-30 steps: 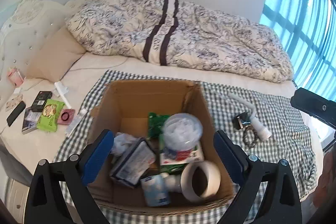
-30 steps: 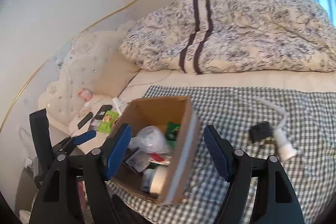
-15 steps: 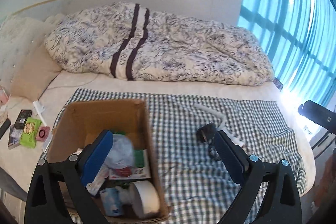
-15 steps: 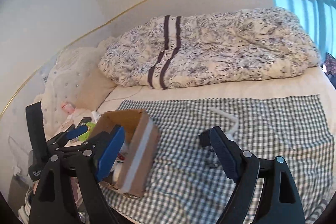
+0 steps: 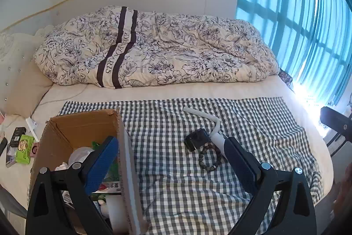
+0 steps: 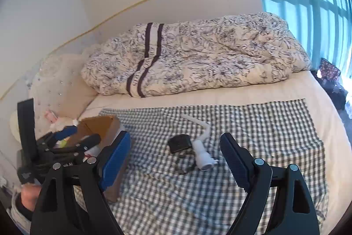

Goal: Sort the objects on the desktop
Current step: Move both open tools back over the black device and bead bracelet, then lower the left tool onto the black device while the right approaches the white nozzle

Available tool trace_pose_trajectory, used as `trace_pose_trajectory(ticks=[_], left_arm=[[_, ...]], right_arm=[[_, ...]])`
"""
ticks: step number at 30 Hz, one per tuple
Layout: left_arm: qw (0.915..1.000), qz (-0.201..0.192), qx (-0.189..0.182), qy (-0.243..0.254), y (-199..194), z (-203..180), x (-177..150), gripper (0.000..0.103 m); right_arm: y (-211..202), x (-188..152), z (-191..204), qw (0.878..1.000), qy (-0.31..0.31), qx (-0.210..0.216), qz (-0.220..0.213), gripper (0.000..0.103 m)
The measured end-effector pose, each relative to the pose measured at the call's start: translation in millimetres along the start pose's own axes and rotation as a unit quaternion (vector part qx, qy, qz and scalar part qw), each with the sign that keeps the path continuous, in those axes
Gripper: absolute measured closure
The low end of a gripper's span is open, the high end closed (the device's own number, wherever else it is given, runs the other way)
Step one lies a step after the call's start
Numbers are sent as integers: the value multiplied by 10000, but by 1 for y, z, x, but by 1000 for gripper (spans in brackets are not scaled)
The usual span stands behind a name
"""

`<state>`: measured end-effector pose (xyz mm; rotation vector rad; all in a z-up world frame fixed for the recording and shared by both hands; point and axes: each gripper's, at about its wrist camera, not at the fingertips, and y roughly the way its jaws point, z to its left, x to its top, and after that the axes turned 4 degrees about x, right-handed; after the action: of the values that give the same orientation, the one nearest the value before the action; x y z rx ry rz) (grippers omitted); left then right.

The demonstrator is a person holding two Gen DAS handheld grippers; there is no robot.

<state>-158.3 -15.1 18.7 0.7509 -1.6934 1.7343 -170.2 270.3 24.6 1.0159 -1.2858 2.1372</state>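
Observation:
A cardboard box (image 5: 72, 131) (image 6: 100, 124) holding several small items stands at the left of a checked cloth (image 5: 176, 186) (image 6: 242, 124) on the bed. Right of it lie a small black box (image 5: 196, 138) (image 6: 179, 143), a white tube-like tool (image 5: 214, 133) (image 6: 201, 153) and a bead bracelet (image 5: 209, 156). My left gripper (image 5: 170, 163) is open and empty, its left finger over the box's right wall. My right gripper (image 6: 175, 160) hangs open and empty above the black box and white tool. The left gripper (image 6: 74, 136) also shows in the right wrist view.
A rumpled floral duvet (image 5: 154, 47) fills the far half of the bed. A green packet (image 5: 23, 149) and other small items lie on the sheet left of the box. Blue curtains (image 5: 297, 25) hang at the right. A hand (image 6: 28, 195) shows at lower left.
Both grippers have swung to the right, from over the cardboard box toward the black box, white tool and bracelet. Both stayed open and empty.

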Motion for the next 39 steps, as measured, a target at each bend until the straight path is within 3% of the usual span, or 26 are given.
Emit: trace_pose_trajectory(ticks=[9,20,25,39], left_arm=[[9999,-112,-7,64,21,-26,-9,4],[9999,155,-40,21,86,-44,-37,4],[9989,437,-57,148,120,-52,-47,4],[9923,1209,-93,244,212,-54,-61,4]], right_arm=[[23,-22,-26,9995,-113,-296,45,20],[75,-67,-51,9961,-580,-639,198,20],[101,-78,-53,9946,-746,-616,376,20],[170,-92,-69,9930,-463,-554,932,20]])
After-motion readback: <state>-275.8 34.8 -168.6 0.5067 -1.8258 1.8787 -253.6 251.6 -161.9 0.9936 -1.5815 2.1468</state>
